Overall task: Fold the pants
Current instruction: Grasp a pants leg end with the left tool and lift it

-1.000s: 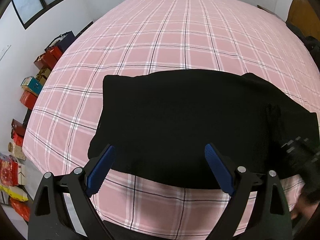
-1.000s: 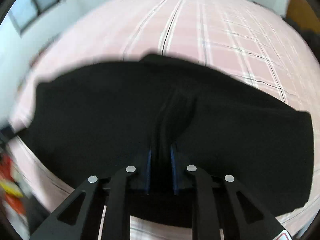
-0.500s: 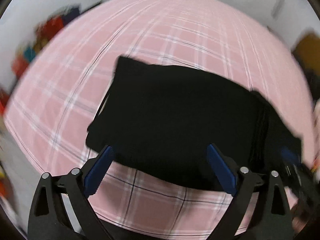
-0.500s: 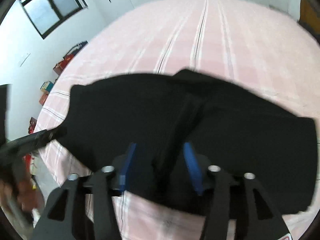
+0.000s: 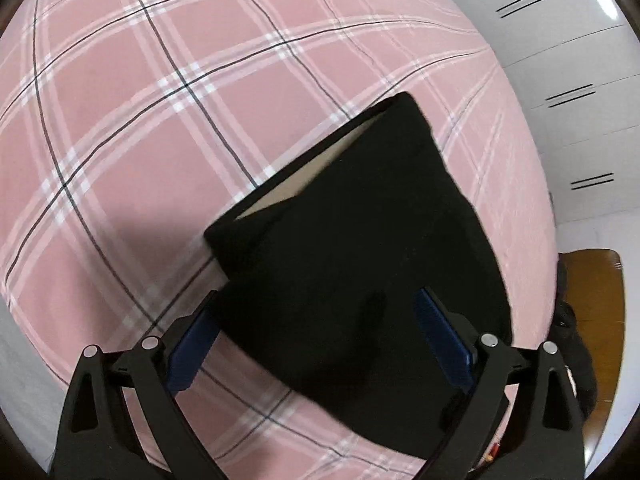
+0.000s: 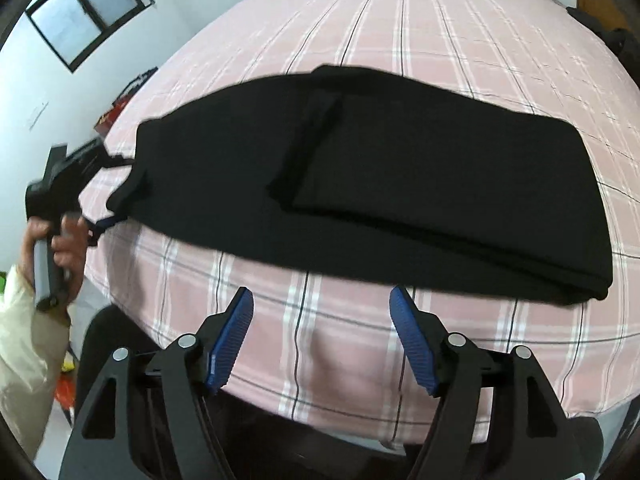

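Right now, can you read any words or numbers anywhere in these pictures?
No, none can be read.
Black pants: no label or print shows.
Pink plaid bedsheet: only lines, no letters.
Red box by the wall: any print is too blurred to read.
White cupboard doors: only dark handles.

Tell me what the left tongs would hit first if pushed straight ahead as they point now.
Most likely the black pants: the left tongs stand open with the folded end between the blue pads, nothing nearer. The pink plaid bed lies just beneath, though depth is hard to judge.
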Demonstrator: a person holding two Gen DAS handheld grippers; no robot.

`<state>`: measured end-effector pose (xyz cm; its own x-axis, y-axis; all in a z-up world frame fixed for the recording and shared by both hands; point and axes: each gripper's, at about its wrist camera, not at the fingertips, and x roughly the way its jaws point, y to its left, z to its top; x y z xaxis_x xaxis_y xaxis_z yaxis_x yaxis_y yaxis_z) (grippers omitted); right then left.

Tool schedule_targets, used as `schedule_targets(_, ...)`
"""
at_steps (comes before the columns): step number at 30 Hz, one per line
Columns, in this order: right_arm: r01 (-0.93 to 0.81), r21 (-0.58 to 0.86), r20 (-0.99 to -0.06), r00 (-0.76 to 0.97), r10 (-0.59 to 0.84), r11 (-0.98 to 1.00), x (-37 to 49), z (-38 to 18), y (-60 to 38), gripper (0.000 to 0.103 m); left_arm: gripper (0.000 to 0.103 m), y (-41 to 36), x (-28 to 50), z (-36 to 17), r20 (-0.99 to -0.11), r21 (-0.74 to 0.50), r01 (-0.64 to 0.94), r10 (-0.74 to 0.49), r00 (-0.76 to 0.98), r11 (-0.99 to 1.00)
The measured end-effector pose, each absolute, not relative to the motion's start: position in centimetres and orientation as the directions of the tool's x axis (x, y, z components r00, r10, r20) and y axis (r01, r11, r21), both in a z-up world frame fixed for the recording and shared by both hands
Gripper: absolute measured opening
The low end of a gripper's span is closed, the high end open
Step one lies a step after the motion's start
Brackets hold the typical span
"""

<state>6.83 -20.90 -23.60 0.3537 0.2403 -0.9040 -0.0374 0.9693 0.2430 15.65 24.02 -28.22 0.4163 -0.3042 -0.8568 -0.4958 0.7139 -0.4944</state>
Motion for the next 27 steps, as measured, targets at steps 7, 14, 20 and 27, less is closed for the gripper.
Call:
schedule_targets(7, -0.16, 0.107, -0.893, 0.418, 0.166, 0.981, 12.3, -23.7, -16.2, 0.069, 0.096, 22.0, 16.4, -27.9, -0.893, -0.405, -0.463, -0.233, 0.385, 0.789)
schedule_targets(14, -0.143, 0.115, -0.917, 0.365, 0.161, 0.983, 17.1, -27.9, -15.4, 0.023, 0.097, 22.6, 17.2, -27.9, -0.886, -0.427, -0.459, -0.26, 0.384, 0.779)
schedule_targets(20, -0.153, 0.158, -0.907, 0.367, 0.205, 0.976, 18.0, -26.2, -14.3, 0.018, 0.098, 23.3, 17.1, -28.1, -0.887, -0.421, -0.458, -0.248, 0.39, 0.783)
schedule_targets(27, -0.138, 0.221, -0.884, 0.39, 0.258, 0.965, 15.8, -25.0, -15.5, 0.061, 0.095, 22.2, 18.0, -28.1, -0.904, -0.367, -0.443, -0.203, 0.376, 0.818)
